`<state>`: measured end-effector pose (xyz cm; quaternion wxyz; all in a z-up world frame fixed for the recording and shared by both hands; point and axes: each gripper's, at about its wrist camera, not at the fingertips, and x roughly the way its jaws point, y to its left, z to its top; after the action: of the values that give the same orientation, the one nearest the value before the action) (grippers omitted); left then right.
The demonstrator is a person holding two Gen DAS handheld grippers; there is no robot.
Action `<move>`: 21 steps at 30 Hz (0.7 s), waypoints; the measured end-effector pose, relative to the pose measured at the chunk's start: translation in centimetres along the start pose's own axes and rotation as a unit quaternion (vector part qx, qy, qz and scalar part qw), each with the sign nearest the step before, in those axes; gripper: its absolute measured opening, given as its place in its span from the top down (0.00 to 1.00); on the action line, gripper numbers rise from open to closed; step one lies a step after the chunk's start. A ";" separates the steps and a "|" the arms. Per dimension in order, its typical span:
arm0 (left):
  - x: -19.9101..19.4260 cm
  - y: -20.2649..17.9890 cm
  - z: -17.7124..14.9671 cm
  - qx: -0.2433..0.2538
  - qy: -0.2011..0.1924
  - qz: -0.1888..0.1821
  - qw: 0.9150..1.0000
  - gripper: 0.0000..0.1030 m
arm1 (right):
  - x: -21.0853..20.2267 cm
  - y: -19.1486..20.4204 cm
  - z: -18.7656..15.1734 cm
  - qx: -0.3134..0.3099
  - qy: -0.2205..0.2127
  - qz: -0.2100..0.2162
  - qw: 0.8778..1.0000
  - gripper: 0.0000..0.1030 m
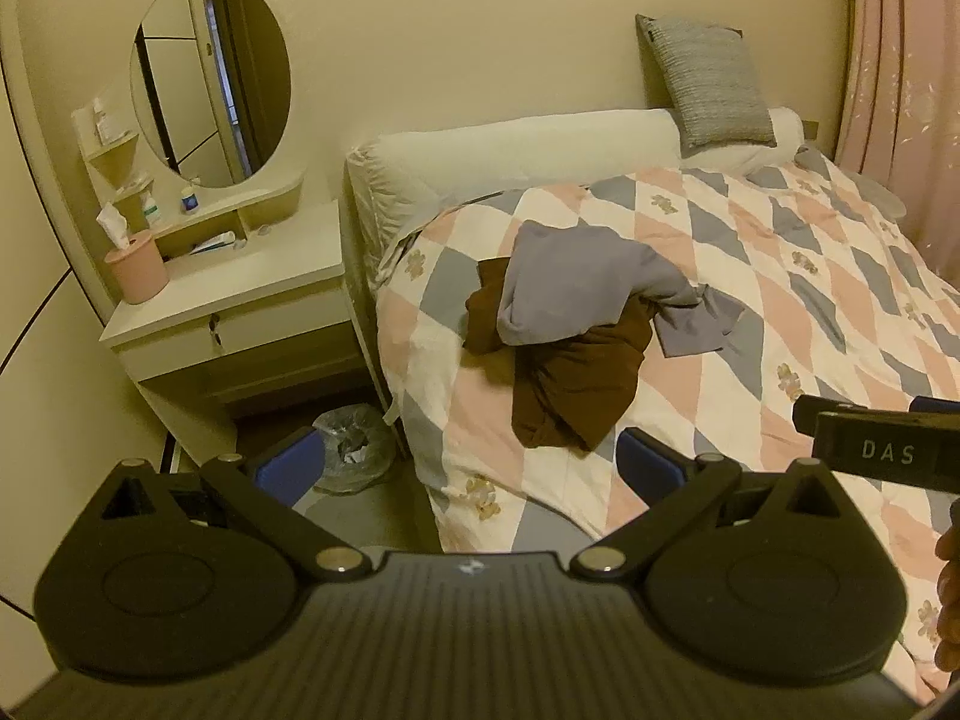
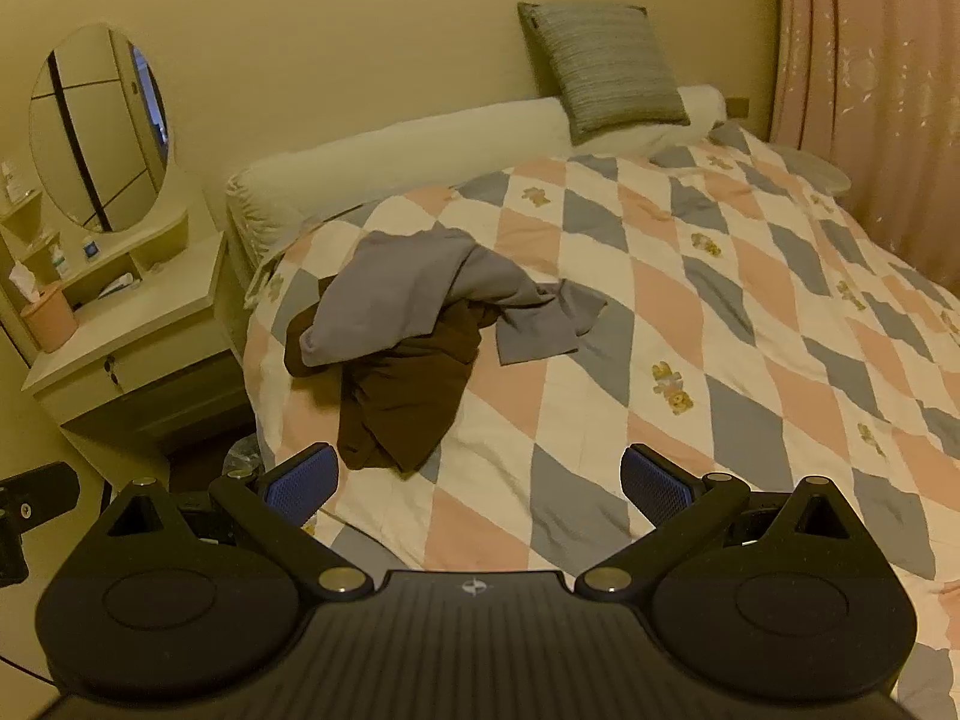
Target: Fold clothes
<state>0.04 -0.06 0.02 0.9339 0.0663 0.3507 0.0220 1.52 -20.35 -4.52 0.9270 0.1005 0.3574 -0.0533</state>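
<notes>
1. Nearest to me is my left tool (image 1: 471, 459); its blue pads are spread wide with nothing between them, and it hangs above the near left corner of the bed (image 1: 750, 324), I judge so that it can come down on cloth from above.
2. My right tool (image 2: 477, 480) is the same: pads far apart, empty, held over the near part of the quilt to the right of the clothes, so each tool has its own side.
3. The clothes lie crumpled in one heap toward the bed's left side. A grey garment (image 1: 570, 276) is draped over a brown garment (image 1: 576, 384), with a loose grey piece trailing off to the right.
4. Nothing in the heap lies flat or squared, so neither garment is folded as it lies now.
5. I cannot tell whether the trailing grey piece is a sleeve or a separate item; the folds hide the join.
6. The open quilt to the right gives flat room for spreading cloth.
</notes>
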 end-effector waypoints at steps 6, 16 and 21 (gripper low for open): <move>0.1 -0.6 0.5 0.003 0.002 0.000 1.000 0.01 | -0.2 0.7 0.3 -0.006 0.000 0.003 1.000 0.00; -0.7 1.3 0.2 -0.010 -0.012 -0.014 1.000 0.01 | -1.6 1.0 2.0 -0.019 -0.003 0.006 1.000 0.00; -0.8 1.4 0.3 -0.009 -0.012 -0.012 1.000 0.01 | -1.2 0.4 3.2 -0.022 -0.001 0.009 1.000 0.00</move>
<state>-0.37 1.19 0.95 0.9389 0.0540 0.3396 0.0128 2.73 -20.68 -1.34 0.9298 0.0829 0.3568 -0.0372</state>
